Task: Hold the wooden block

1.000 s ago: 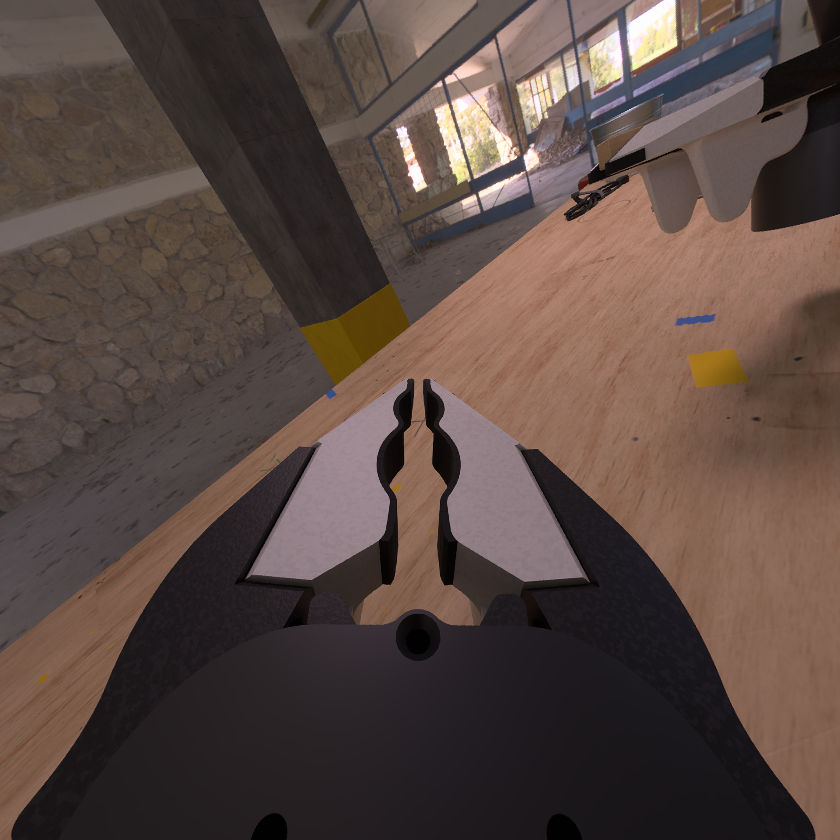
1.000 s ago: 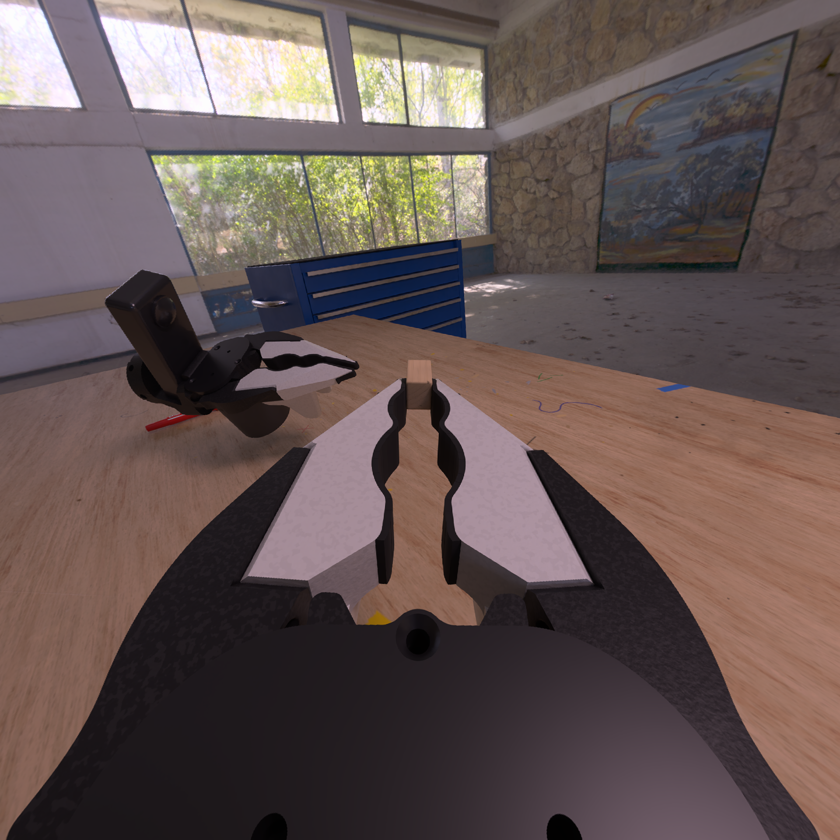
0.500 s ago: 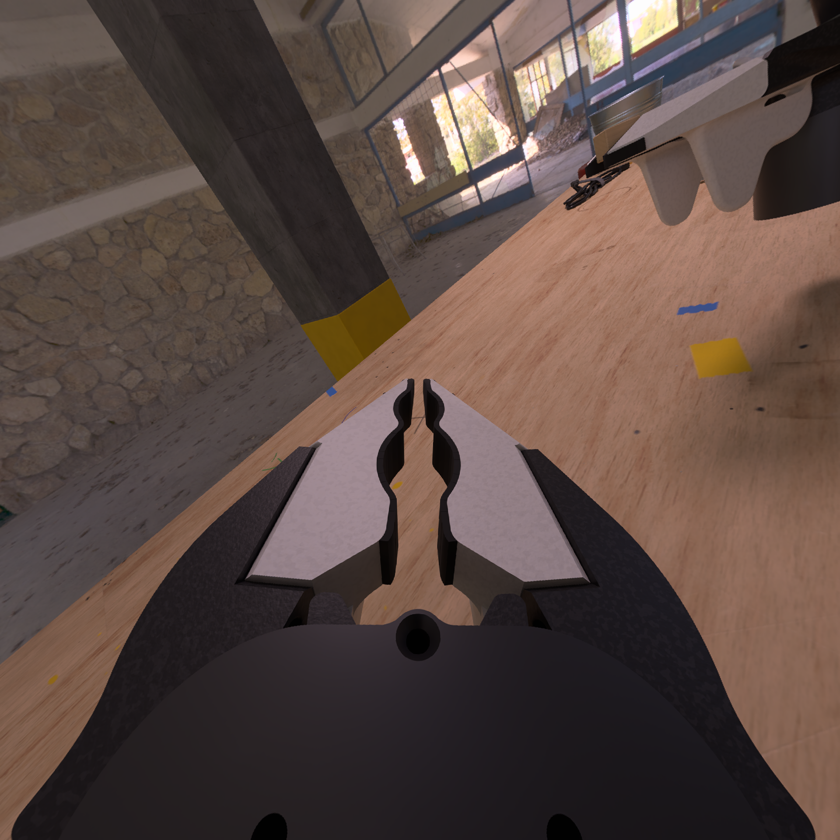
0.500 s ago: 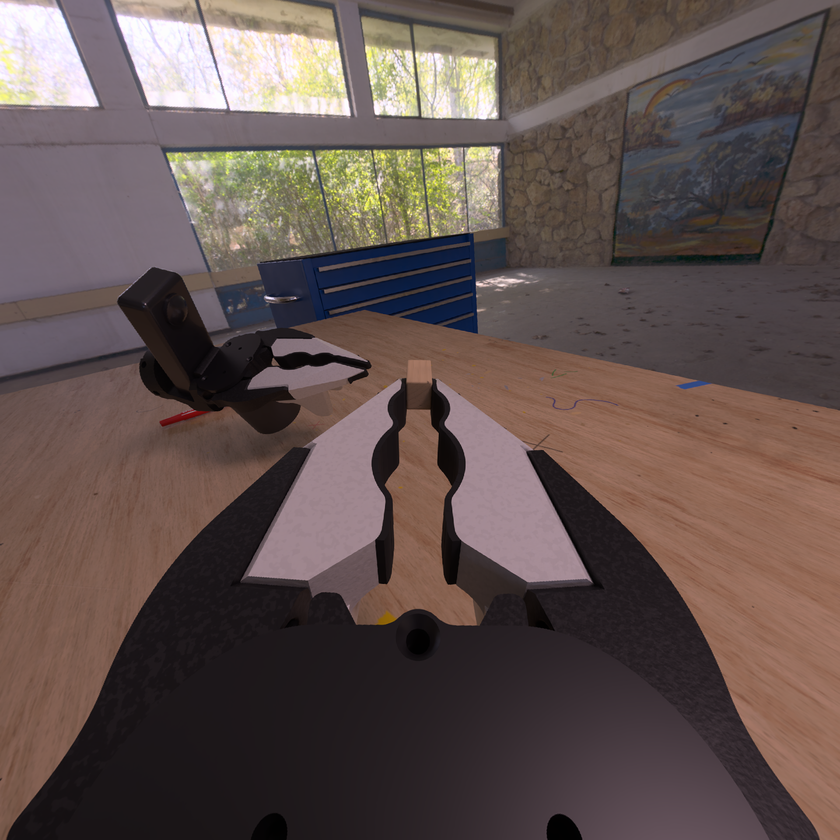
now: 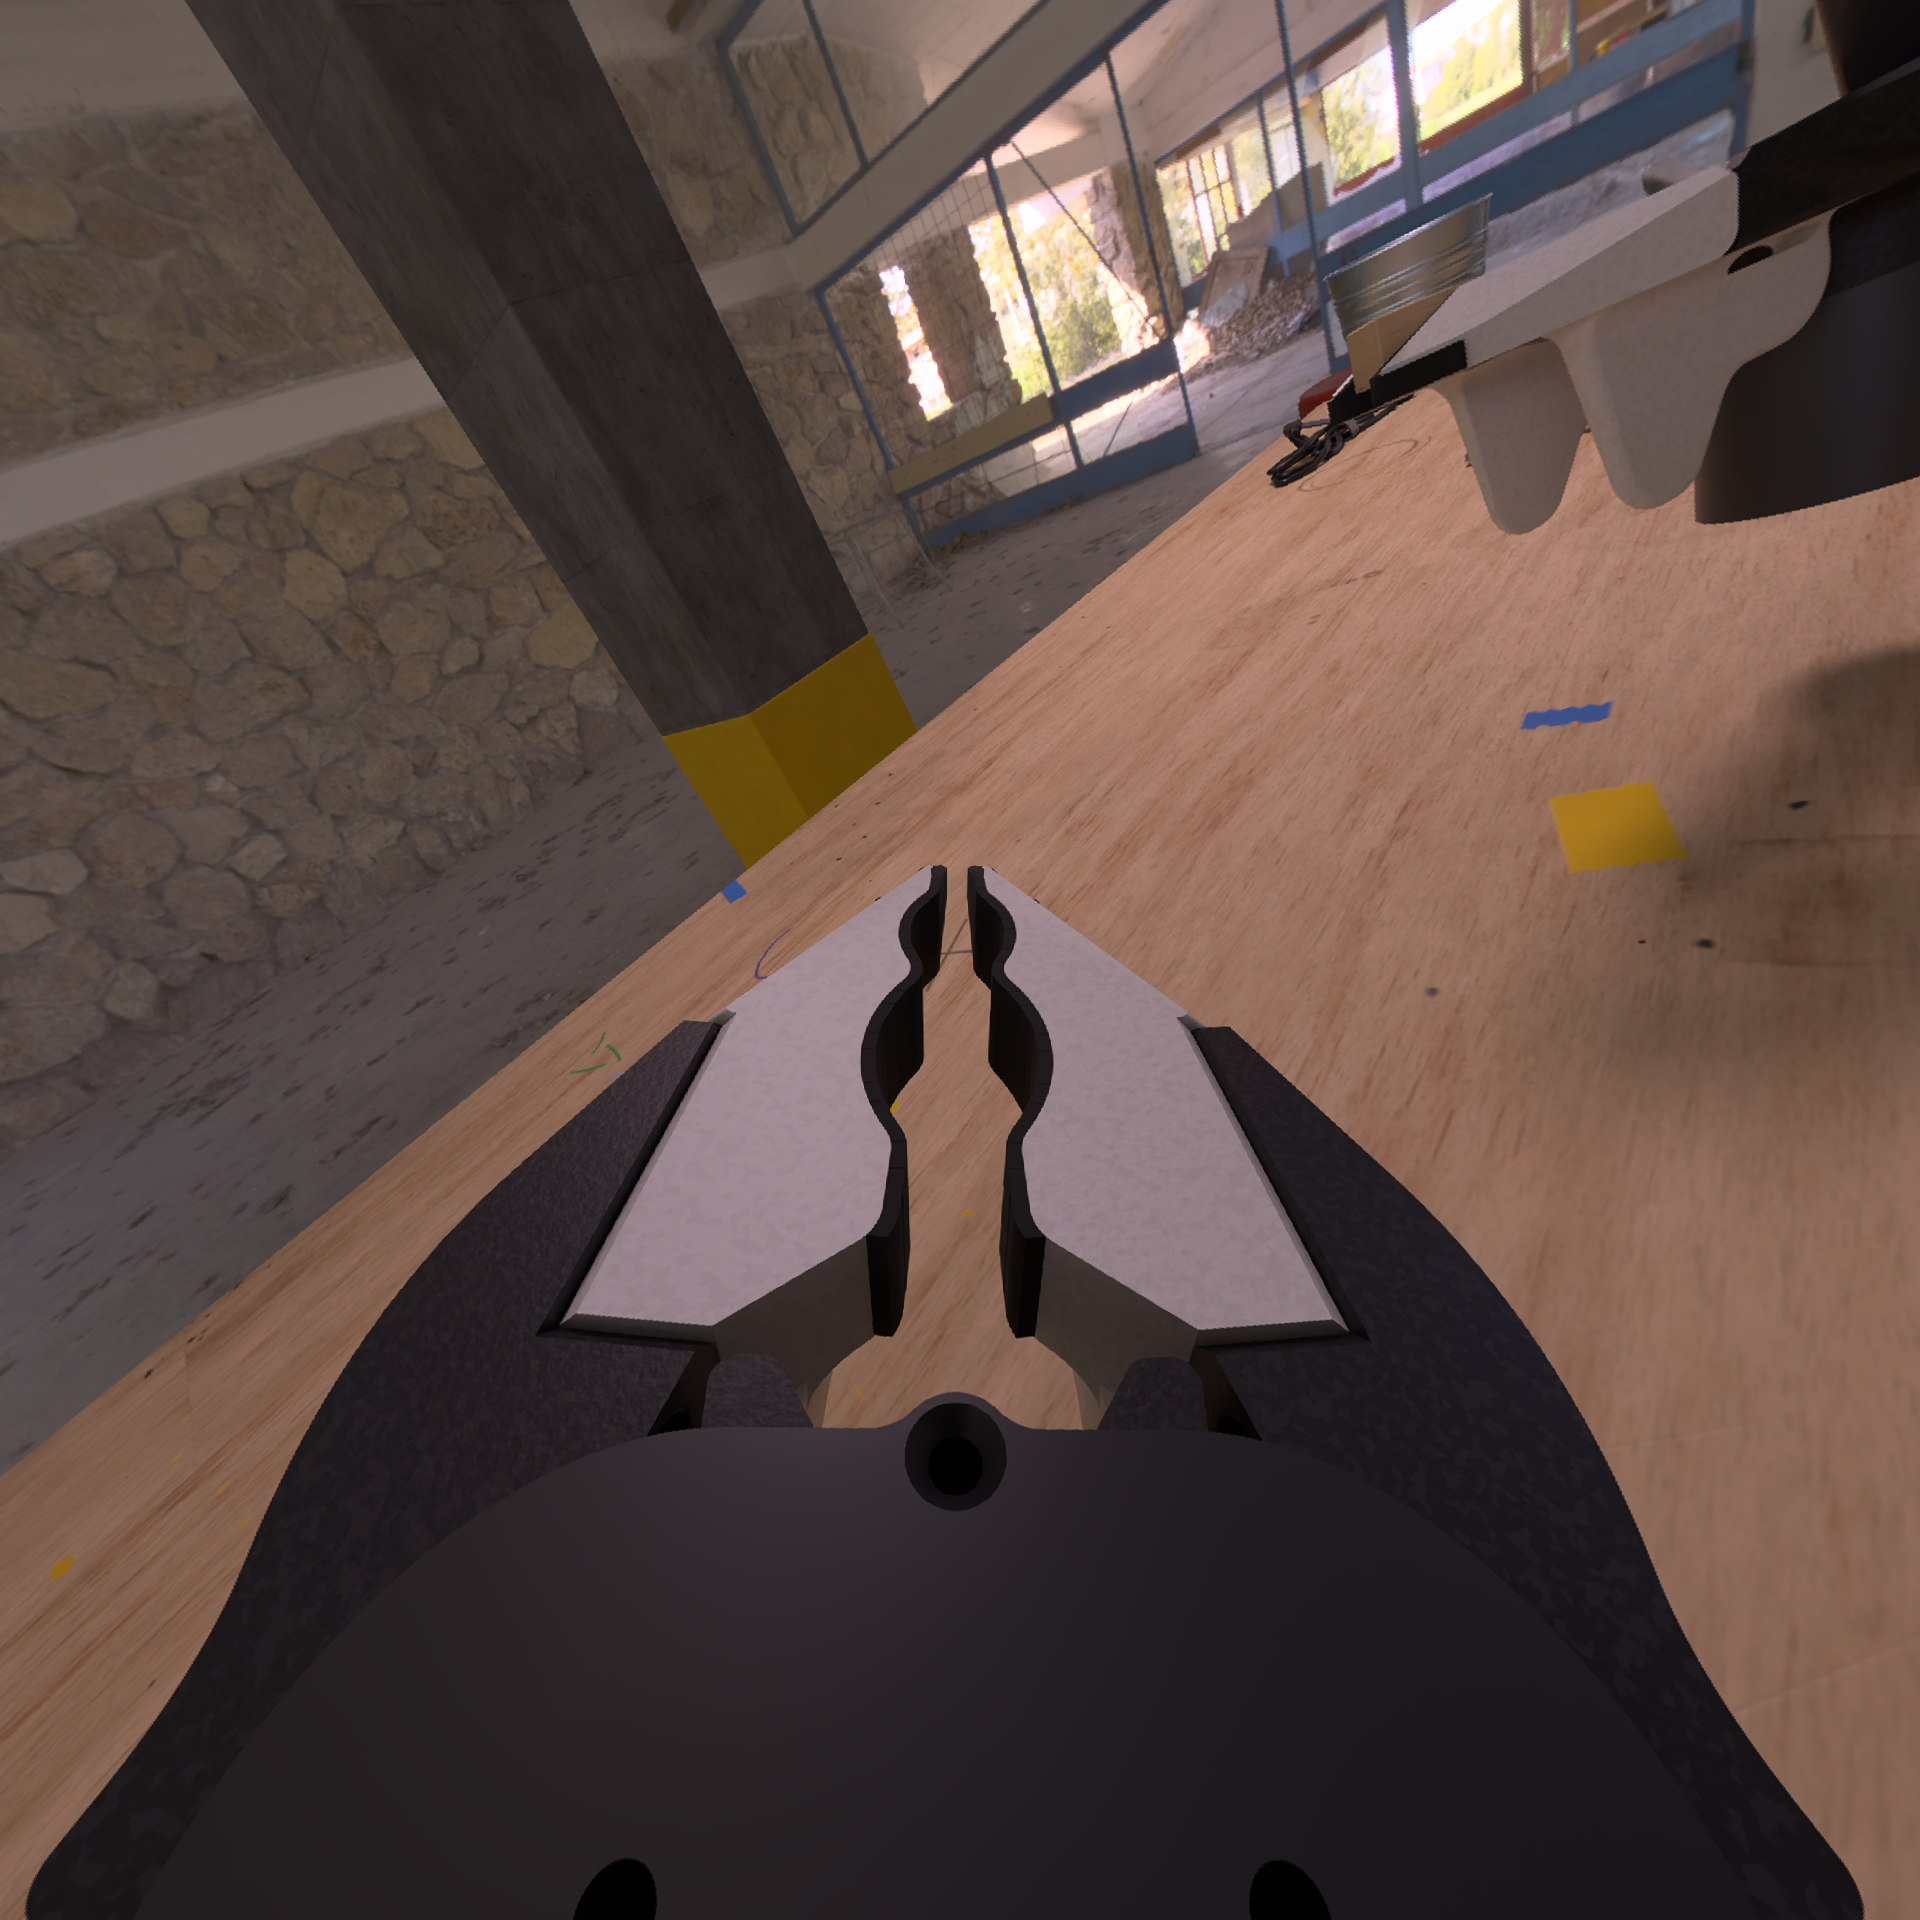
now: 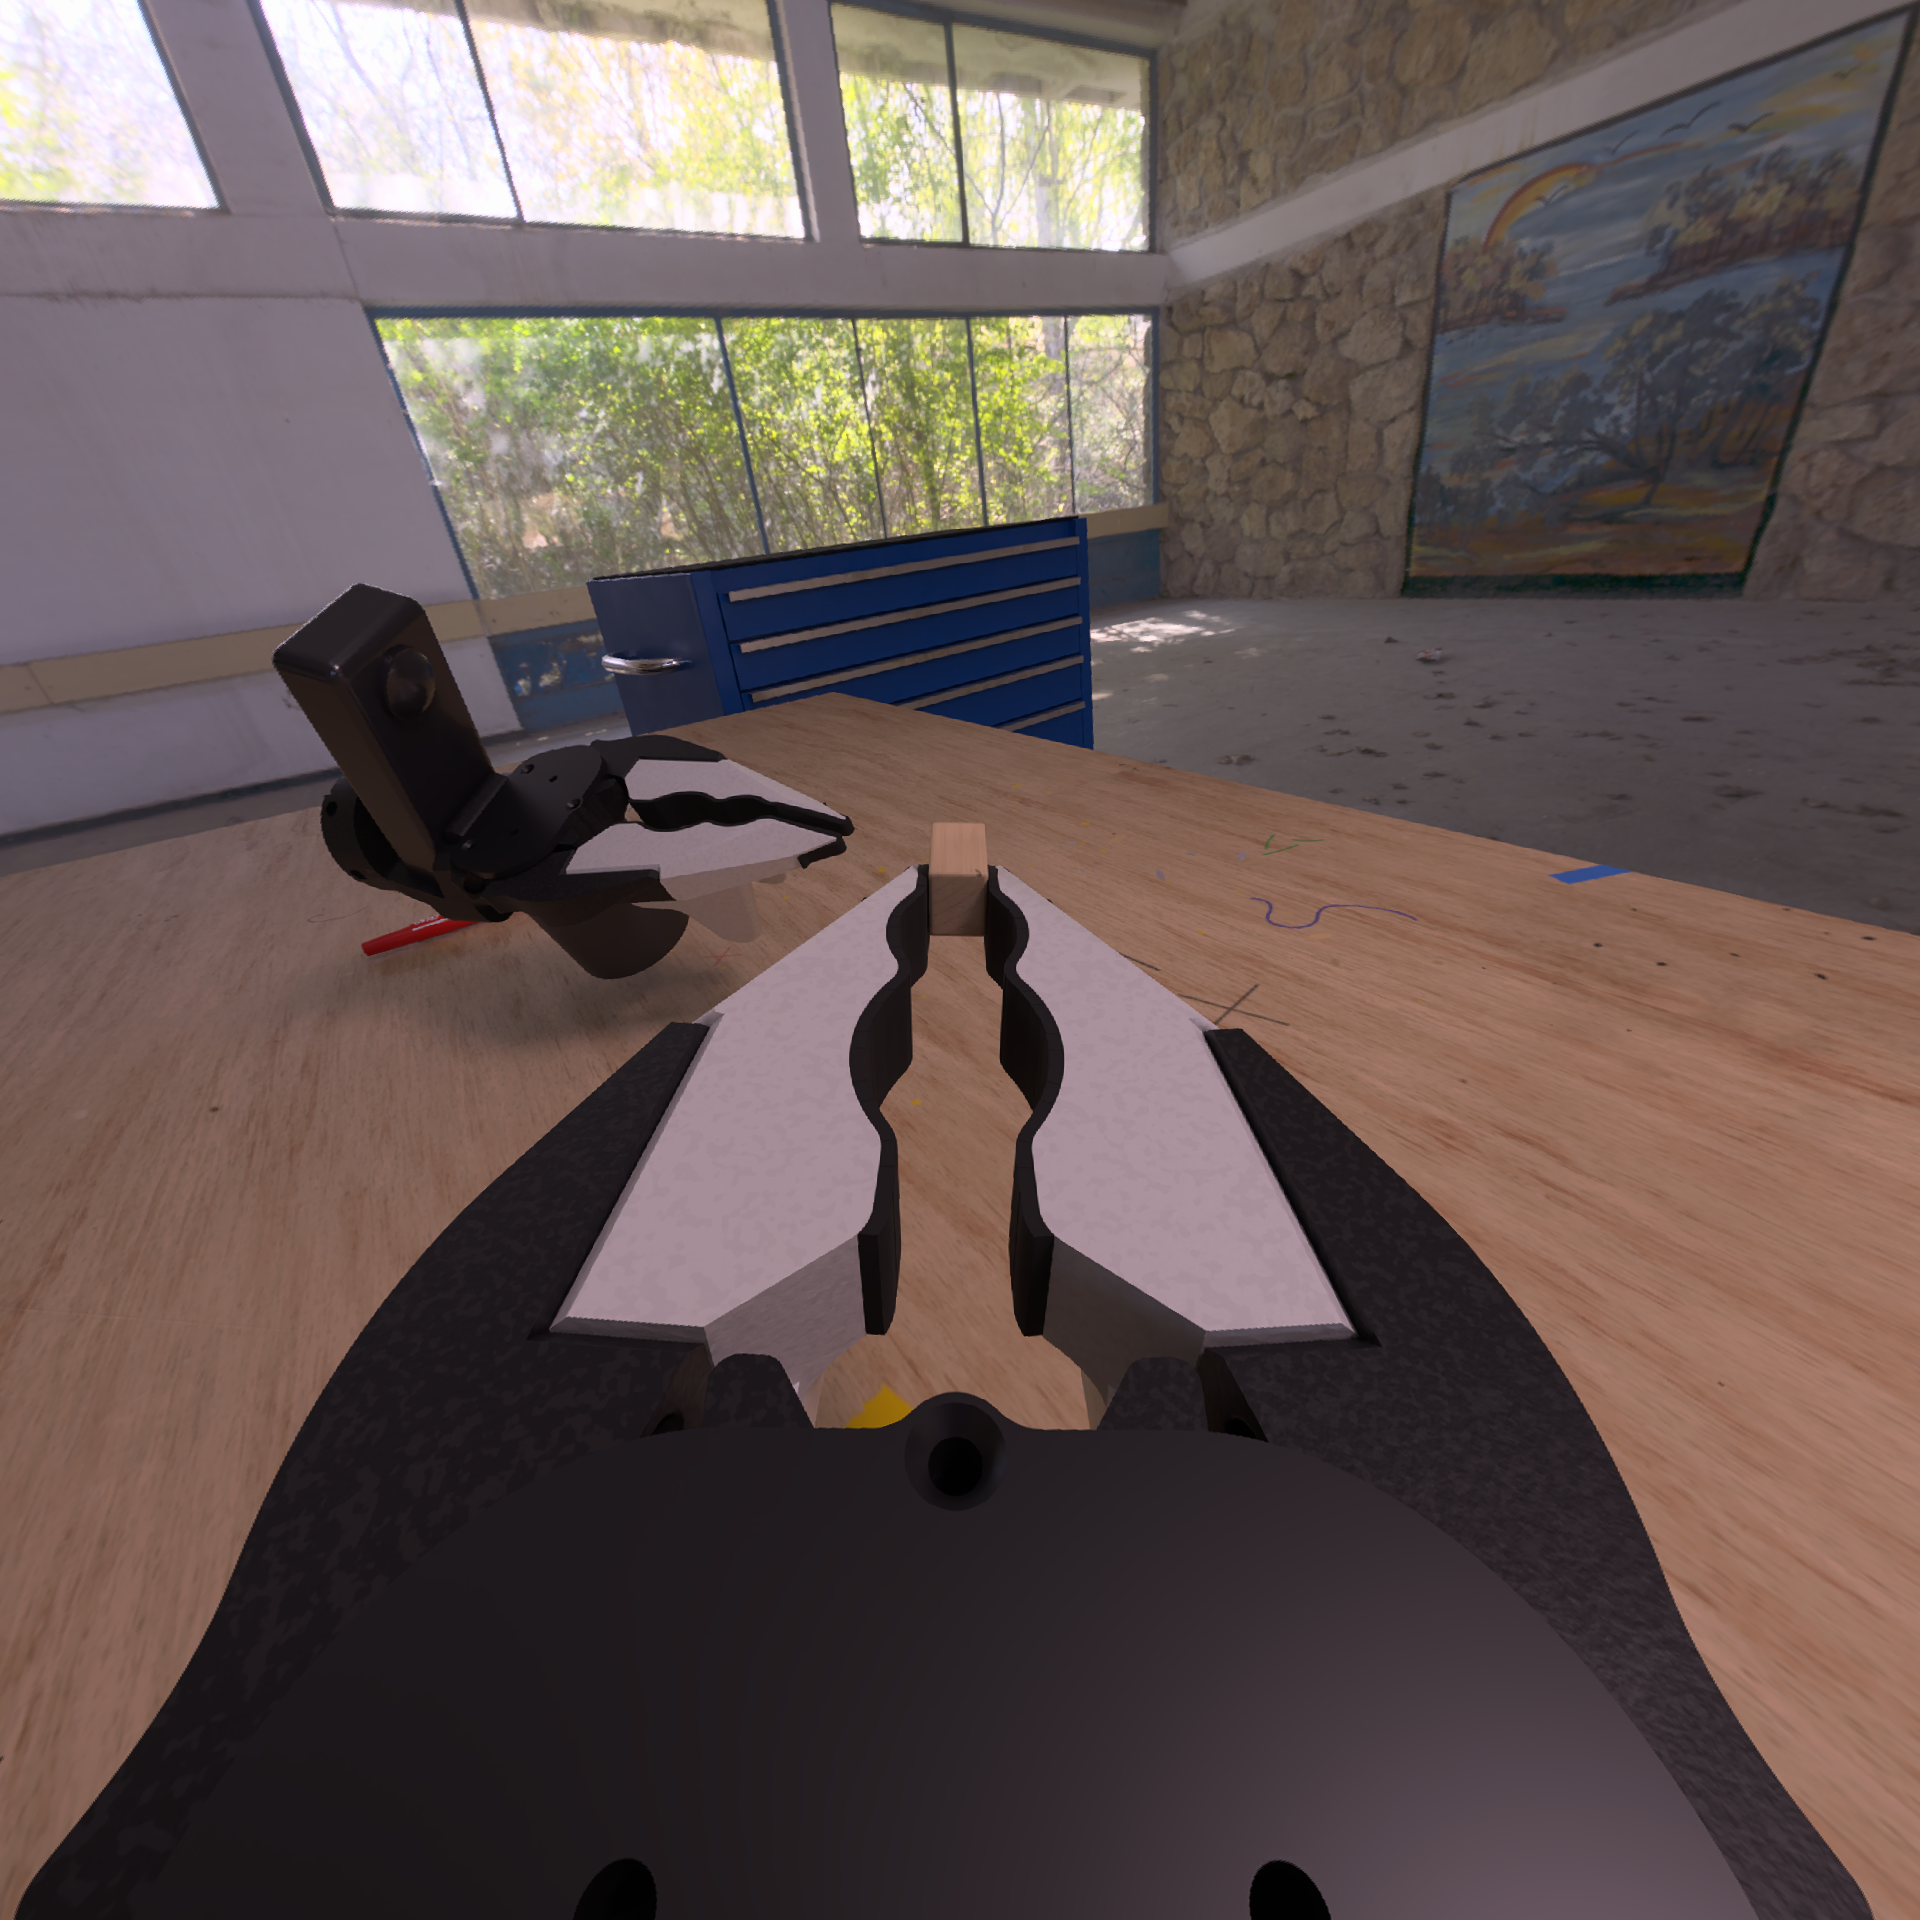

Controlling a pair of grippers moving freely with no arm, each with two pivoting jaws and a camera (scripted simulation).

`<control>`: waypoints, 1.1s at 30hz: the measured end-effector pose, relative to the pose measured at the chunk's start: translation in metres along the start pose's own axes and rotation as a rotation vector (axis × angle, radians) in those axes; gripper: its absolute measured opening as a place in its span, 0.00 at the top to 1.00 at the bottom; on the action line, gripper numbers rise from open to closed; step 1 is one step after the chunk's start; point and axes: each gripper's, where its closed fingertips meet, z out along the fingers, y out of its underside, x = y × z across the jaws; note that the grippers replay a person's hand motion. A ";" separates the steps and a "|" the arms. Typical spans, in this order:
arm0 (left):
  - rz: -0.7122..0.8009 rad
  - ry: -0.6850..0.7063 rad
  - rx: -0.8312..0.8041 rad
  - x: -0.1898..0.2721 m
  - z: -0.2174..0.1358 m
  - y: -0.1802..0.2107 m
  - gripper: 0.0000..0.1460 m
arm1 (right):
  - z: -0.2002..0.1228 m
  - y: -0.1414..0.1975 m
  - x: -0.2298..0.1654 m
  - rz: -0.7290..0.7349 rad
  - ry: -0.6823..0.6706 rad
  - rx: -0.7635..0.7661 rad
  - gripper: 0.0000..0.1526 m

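A small light wooden block (image 6: 957, 878) is clamped between the tips of my right gripper (image 6: 957, 883), held above the plywood table (image 6: 1455, 1143). In the left wrist view the right gripper (image 5: 1621, 343) shows at the upper right, with a sliver of the block (image 5: 1387, 338) at its tip. My left gripper (image 5: 957, 883) is shut and empty, its tips almost touching, low over the table (image 5: 1247, 831) near its left edge. It also shows in the right wrist view (image 6: 831, 836), left of the block and apart from it.
A red pen (image 6: 410, 938) lies on the table behind the left gripper. A yellow square patch (image 5: 1614, 826) and a blue tape mark (image 5: 1566, 716) are on the table. A black cable bundle (image 5: 1314, 452) lies far off. A blue drawer cabinet (image 6: 904, 623) stands beyond the table.
The right gripper with the block has shifted slightly, so the left gripper appears a little closer and more to the right in its view. Both grips are unchanged.
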 end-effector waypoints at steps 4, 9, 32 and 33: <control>0.002 0.006 0.000 0.001 -0.002 0.000 0.97 | 0.001 -0.001 -0.005 0.002 -0.010 0.008 0.94; 0.004 0.024 0.005 0.005 -0.002 -0.001 0.97 | 0.006 0.004 -0.012 0.009 -0.036 -0.008 0.94; 0.155 0.095 0.034 0.030 0.001 -0.011 0.97 | 0.016 0.019 -0.026 -0.107 -0.049 -0.095 0.94; 0.154 0.097 0.037 0.031 0.001 -0.011 0.97 | 0.017 0.019 -0.026 -0.108 -0.046 -0.096 0.94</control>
